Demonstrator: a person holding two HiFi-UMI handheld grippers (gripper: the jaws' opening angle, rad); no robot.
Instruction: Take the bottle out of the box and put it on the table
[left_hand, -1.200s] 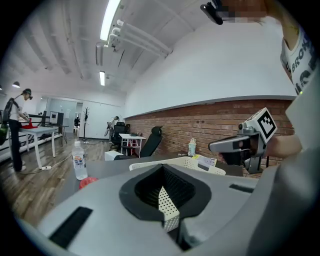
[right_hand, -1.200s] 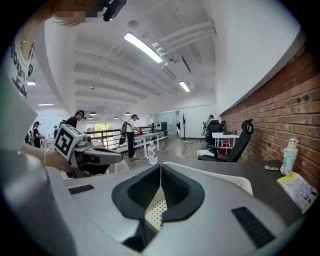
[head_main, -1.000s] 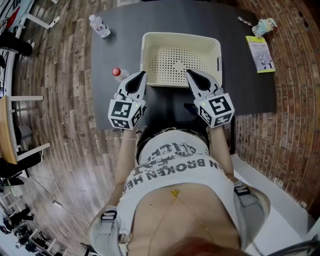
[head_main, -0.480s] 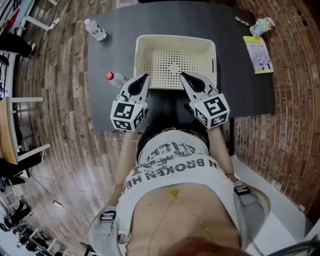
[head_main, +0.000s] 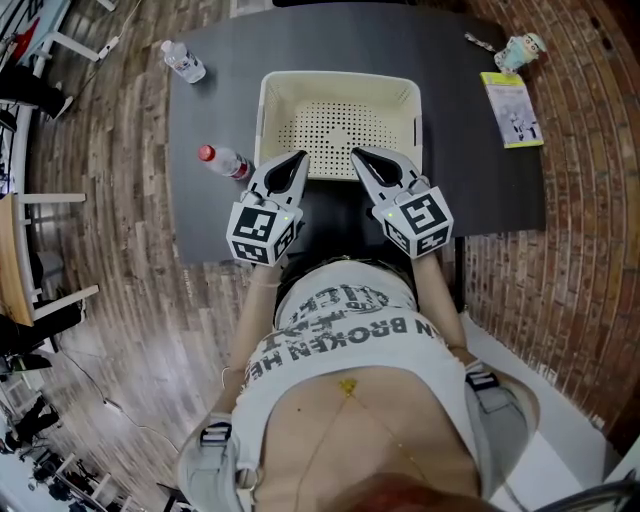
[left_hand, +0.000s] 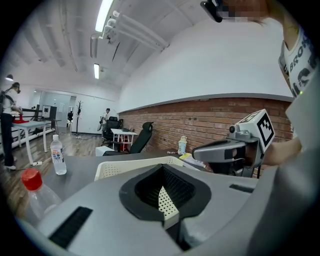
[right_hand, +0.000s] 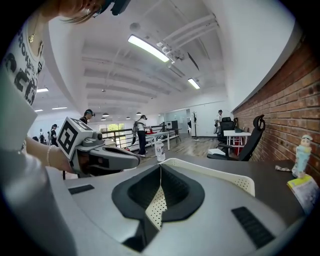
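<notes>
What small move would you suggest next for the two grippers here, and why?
I would probably draw the left gripper and right gripper back from the box. Both are shut on nothing, the box looks empty, and the red-capped bottle and the other bottle are already on the table.

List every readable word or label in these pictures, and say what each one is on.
"IN BROKEN": person's shirt.
"HE": the line below on the same shirt; the rest is creased or cut off.
Upright bottle: label too small to read.
Yellow booklet: print too small to read.
</notes>
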